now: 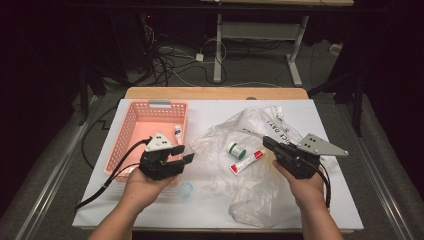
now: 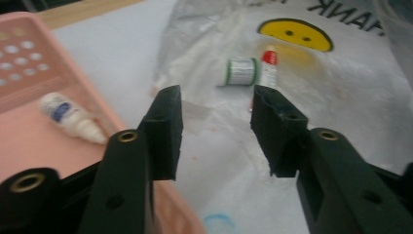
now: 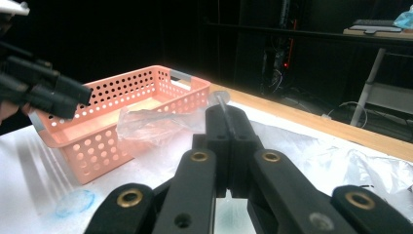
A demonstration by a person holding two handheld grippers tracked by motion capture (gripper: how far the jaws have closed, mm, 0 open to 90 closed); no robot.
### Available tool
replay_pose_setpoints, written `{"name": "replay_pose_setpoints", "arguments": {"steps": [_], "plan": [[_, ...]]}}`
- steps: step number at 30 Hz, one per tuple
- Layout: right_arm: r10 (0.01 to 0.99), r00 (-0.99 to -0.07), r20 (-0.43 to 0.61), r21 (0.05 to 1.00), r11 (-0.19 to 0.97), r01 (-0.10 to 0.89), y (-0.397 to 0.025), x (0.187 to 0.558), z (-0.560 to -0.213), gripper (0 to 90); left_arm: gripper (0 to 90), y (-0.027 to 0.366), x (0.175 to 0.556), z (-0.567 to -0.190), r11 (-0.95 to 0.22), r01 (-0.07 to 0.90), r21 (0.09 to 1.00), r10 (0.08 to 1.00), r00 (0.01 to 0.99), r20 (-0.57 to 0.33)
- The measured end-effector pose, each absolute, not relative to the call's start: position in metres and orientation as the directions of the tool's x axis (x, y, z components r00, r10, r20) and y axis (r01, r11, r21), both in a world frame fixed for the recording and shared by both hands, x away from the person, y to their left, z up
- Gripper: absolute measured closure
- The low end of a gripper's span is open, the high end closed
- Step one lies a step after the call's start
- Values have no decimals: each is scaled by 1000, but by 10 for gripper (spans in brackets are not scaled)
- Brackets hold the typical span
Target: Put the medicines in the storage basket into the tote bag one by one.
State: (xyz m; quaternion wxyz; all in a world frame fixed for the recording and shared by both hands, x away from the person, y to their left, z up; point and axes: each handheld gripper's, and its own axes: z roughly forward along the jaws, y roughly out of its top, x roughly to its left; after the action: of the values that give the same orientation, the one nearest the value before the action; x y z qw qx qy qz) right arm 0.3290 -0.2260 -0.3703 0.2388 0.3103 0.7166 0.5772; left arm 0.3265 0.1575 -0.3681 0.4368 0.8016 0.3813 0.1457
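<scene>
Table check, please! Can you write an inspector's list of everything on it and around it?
Surface: white table top, wooden strip along the far edge.
Job's things: crumpled plastic bag with a green-rimmed spool and a red-capped tube lying on it.
Clutter: pink basket holding a small white bottle; a blue ring on the table.
Grippers: left gripper open and empty, pointing at the spool; right gripper shut on a bit of the plastic bag.
Cables: black cable trailing from the left gripper; tangled floor cables.
Surroundings: dark room, white desk frame behind.
</scene>
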Motion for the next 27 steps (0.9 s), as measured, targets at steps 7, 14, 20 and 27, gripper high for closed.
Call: {"name": "replay_pose_setpoints", "arguments": {"steps": [7,14,20,27], "plan": [[721,-693,15,975,143,170,-226,329,-371,900,736,179,348,-367,-274,526,805,786,605,-128],[722,-691,18,975,140,172,-227,329,-371,900,839,194,374,-375,-223,570,790,815,554,-170],[721,-693,15,975,142,169,-227,330,-371,900,884,195,400,-382,-215,596,773,833,525,-174],[724,-690,20,974,141,176,-226,330,-372,900,884,189,440,-401,-219,674,705,854,482,-196]]}}
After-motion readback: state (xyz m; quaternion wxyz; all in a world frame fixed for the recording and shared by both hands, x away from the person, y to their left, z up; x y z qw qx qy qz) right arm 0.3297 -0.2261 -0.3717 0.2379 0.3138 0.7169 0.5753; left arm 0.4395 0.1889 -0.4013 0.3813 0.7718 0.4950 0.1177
